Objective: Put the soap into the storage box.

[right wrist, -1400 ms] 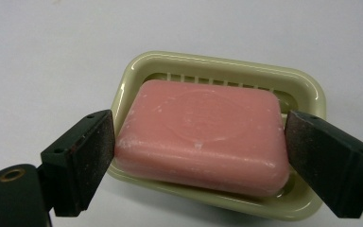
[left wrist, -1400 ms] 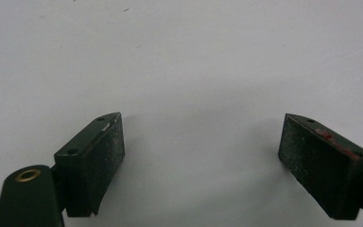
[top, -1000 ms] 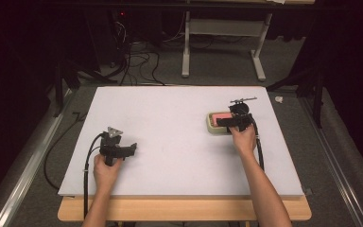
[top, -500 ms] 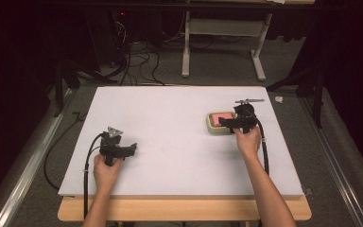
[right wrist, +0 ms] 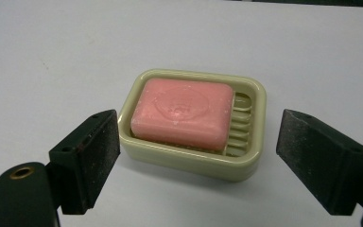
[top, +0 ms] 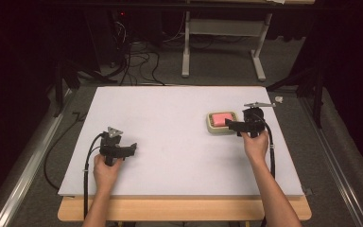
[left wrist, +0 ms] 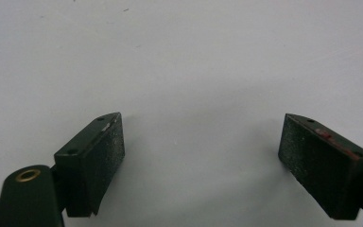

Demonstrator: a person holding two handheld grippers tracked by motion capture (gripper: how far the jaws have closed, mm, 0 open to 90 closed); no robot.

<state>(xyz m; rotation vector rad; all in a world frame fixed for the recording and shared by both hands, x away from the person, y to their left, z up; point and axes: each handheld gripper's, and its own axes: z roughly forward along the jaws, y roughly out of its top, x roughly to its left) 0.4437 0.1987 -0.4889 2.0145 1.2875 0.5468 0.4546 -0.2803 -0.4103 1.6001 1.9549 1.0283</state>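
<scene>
Pink soap [right wrist: 183, 113] lengthwise in dish [right wrist: 251, 156]

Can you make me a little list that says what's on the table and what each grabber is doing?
table: white board on a wooden top
soap: pink bar lying in the dish
soap dish: pale green, ribbed inside, on the table's right side
right gripper: open, jaws either side of the dish, not touching it
left gripper: open, nothing between its jaws, over bare board
hands: one on each gripper
</scene>
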